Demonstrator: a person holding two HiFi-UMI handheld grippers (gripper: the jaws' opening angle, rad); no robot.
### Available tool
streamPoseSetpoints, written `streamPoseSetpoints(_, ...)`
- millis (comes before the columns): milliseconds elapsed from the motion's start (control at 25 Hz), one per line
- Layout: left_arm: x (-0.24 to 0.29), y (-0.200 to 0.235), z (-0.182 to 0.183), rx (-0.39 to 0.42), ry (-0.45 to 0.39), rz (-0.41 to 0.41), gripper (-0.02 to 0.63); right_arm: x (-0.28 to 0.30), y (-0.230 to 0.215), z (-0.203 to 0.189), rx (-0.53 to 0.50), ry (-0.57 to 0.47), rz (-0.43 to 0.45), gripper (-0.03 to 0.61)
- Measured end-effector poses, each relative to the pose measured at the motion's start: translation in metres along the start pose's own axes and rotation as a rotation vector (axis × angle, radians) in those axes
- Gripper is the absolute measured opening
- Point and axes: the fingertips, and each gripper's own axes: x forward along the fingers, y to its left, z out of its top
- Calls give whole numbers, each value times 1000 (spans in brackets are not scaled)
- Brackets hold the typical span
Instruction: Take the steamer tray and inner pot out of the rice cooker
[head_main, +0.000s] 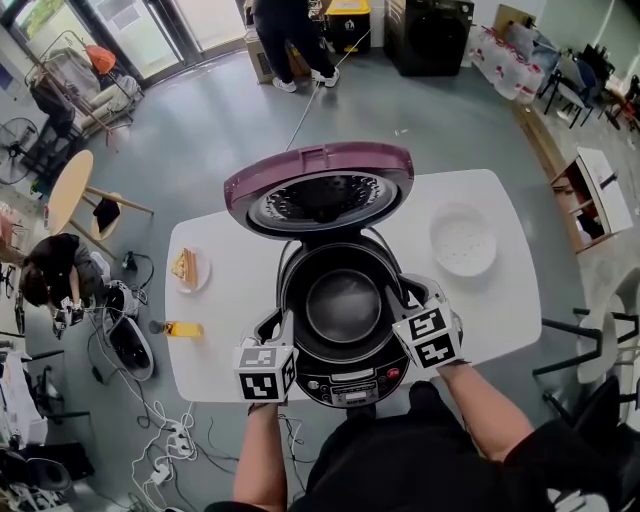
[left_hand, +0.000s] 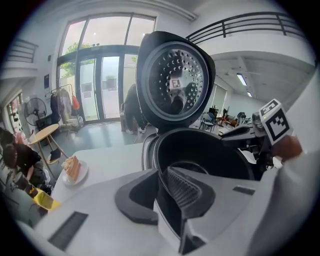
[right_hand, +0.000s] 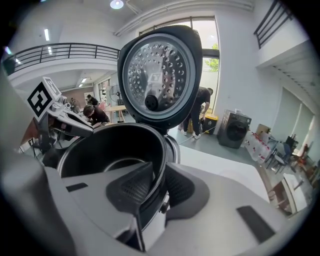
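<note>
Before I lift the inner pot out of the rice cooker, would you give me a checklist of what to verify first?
1. The lid is fully up, out of the lift path: ok.
2. The steamer tray is already out, on the table right of the cooker: ok.
3. The left gripper is closed on the rim of the inner pot: ok.
4. The right gripper is closed on the opposite rim: ok.
5. The inner pot looks empty, nothing to spill: ok.
6. Both grips are firm enough to carry it: cannot tell.
</note>
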Motion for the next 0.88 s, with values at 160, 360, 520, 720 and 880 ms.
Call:
streamPoseSetpoints(160,-3,-2,1,-1,3,8,57,-5,-4,7,4,-25,-6,74)
streamPoseSetpoints(360,-7,-4,4,-12,-14,17,52,-10,-7,11,22,-45,-7,66)
streamPoseSetpoints(520,-15,-4,6,-14,-36,20,51,-17,-4,17,30,-73,-9,63)
streamPoseSetpoints(720,-26,-4,16,-35,-74,16,51,-28,-4,33,30,-112,-10,61)
streamPoseSetpoints(880,-37,-2,24,-52,-113,13,49,-37,-1,42,36,-148,-4,63)
